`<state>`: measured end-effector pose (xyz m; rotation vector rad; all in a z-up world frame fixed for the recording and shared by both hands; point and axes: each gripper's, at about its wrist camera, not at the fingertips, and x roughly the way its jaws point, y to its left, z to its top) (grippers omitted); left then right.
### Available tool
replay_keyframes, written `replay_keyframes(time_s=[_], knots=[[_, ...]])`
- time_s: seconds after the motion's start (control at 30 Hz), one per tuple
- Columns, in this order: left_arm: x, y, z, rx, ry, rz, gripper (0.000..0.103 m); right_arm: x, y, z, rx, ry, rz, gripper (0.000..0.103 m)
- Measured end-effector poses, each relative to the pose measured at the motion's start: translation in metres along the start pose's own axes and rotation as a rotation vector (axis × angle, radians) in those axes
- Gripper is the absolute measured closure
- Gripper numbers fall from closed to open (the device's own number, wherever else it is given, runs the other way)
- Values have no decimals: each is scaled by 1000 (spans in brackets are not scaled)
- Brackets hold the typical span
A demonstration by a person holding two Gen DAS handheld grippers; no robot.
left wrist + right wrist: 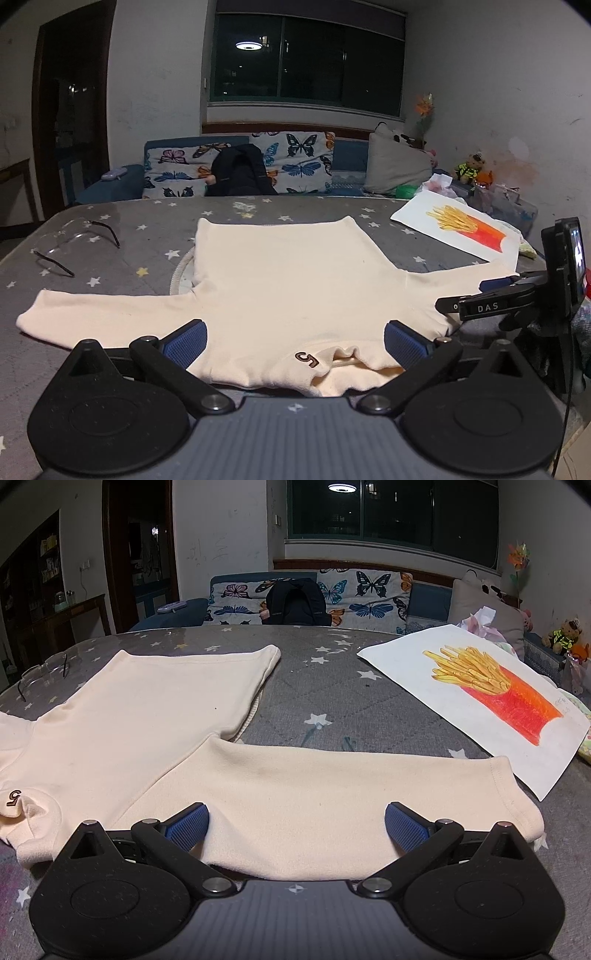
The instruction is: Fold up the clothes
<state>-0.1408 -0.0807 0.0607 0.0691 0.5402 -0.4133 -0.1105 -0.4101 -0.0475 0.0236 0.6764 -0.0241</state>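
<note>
Your cream sweater (295, 280) lies spread flat on the worktop (122, 229), which is covered by a grey quilted cloth with white stars under a clear sheet. The collar faces you, the hem points toward the sofa, and both sleeves stretch out sideways. Your left tongs (295, 341) hang released, blue pads wide apart, right over the collar. Your right tongs (295, 823) are also spread wide, poised over the right sleeve (351, 794) near its cuff; neither pair grips any cloth. A pair of glasses (74, 243) rests on the worktop to the left of the sweater, and a drawing of fries (491, 694) lies to the right, its near corner just beside the cuff. Behind the worktop stands a blue sofa with a butterfly cover (295, 162), a black backpack (240, 170) leaning on it, below a dark window (306, 59).
</note>
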Motion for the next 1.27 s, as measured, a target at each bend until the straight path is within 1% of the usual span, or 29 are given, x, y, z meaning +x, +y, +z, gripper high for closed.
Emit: replay_keyframes(time_s=[0.17,0.27,0.37,0.47,0.57,0.73,0.83,1.03,1.27], knots=[[-6,0,3,-2,3,22,0,-7,0,-2,23,-7,-4,0],[-8,-1,4,-4,5,33,0,-17,-4,-8,67,-20,9,0],[-8,-2,5,-4,15,50,0,-31,-4,-15,85,-32,-11,0],[-7,-3,6,-14,44,75,0,-45,-2,-22,105,-44,-37,0],[-6,-2,6,-30,62,89,0,-61,4,-29,122,-53,-83,0],[-7,-2,6,-45,78,102,0,-87,13,-38,148,-101,-90,0],[-7,-2,5,-45,85,109,0,-99,19,-41,152,-125,-108,0],[-5,-2,4,-55,97,113,0,-116,29,-45,158,-162,-106,0],[-3,-3,3,-59,103,104,0,-121,39,-47,150,-170,-85,0]])
